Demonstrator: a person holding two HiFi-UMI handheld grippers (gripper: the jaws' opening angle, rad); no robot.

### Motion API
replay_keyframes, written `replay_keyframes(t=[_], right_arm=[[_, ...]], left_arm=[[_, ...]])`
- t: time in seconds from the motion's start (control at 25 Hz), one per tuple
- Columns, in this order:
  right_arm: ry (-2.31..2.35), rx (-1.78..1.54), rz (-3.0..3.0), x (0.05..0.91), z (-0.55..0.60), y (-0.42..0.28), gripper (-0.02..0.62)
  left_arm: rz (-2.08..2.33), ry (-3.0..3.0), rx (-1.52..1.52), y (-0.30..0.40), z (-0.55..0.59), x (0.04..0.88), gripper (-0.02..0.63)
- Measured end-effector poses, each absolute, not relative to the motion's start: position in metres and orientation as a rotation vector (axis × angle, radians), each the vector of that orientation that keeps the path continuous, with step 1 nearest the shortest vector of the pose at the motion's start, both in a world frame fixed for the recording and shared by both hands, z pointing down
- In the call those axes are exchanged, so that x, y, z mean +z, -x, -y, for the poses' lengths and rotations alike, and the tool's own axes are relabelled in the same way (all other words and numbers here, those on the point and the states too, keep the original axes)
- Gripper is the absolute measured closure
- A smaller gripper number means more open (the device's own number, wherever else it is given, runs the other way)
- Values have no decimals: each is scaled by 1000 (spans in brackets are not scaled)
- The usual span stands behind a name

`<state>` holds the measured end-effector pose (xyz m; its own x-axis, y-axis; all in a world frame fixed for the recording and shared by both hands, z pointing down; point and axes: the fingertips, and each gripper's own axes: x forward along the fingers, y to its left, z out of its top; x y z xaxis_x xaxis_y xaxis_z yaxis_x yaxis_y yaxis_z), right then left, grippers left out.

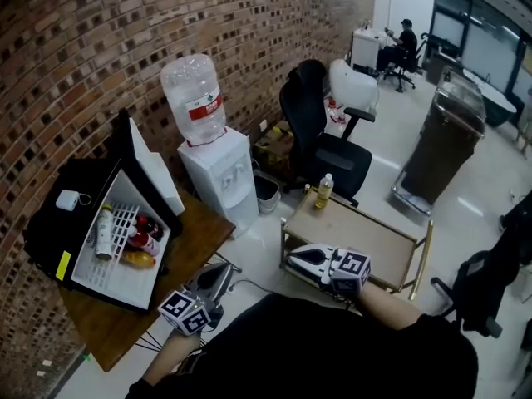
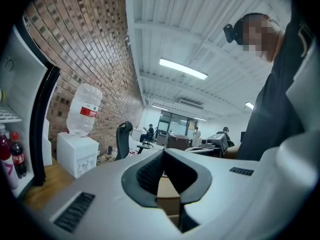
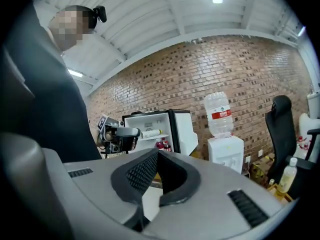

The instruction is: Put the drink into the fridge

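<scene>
With left gripper [image 1: 214,279] and right gripper [image 1: 299,256] closed on nothing, the drink [image 1: 323,191], judged light, stiff and slick, is best taken mid-body.

Bright, lit by ceiling strips [image 2: 183,69]; soft shadows; gripper views w/ fisheye bend, dark corners.

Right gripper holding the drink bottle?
No. The drink bottle stands on the cart, apart from the right gripper, whose jaws are shut with nothing between them.
</scene>
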<state>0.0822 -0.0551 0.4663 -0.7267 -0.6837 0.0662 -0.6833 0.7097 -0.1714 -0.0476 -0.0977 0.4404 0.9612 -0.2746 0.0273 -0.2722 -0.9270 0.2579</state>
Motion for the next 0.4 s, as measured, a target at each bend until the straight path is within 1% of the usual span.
replay_keyframes(t=[0.4], right_arm=[[1253, -129, -2929, 468, 63, -89, 606]], left_arm=[[354, -2878, 1, 52, 102, 448, 609]])
